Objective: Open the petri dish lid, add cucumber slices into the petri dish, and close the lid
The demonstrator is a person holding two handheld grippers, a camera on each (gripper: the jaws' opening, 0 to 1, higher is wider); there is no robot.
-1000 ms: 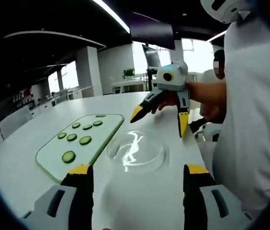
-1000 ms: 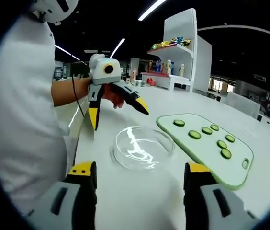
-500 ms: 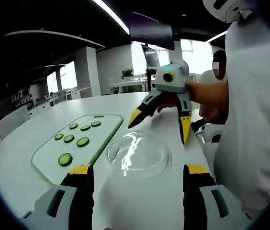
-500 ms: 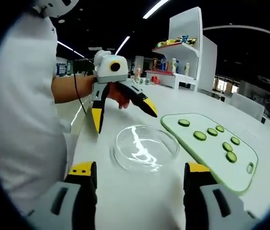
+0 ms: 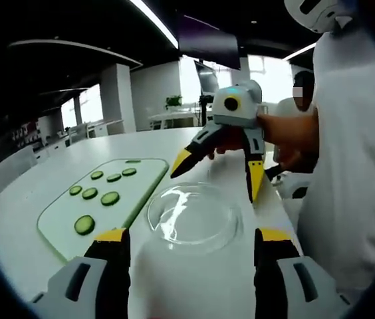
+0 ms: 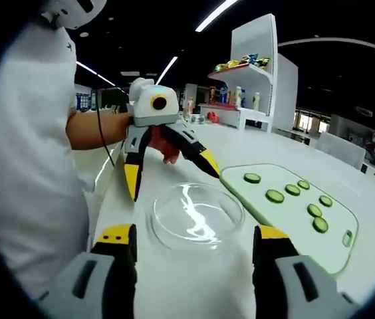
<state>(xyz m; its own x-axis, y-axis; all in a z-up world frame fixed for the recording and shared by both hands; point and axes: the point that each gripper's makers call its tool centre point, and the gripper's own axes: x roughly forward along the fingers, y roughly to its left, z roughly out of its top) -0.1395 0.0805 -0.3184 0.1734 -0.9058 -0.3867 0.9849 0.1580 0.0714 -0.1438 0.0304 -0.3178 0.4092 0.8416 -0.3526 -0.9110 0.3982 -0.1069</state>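
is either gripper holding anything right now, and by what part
Nothing is held. The left gripper and the right gripper are both open, hovering above the closed petri dish with nothing between their fingers.

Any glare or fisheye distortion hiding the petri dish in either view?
Left gripper view: white glare streaks cross the petri dish, its rim still readable; bright windows behind. Right gripper view: a ceiling-light reflection runs across the dish; fisheye bends the green board.

No legible text or labels.
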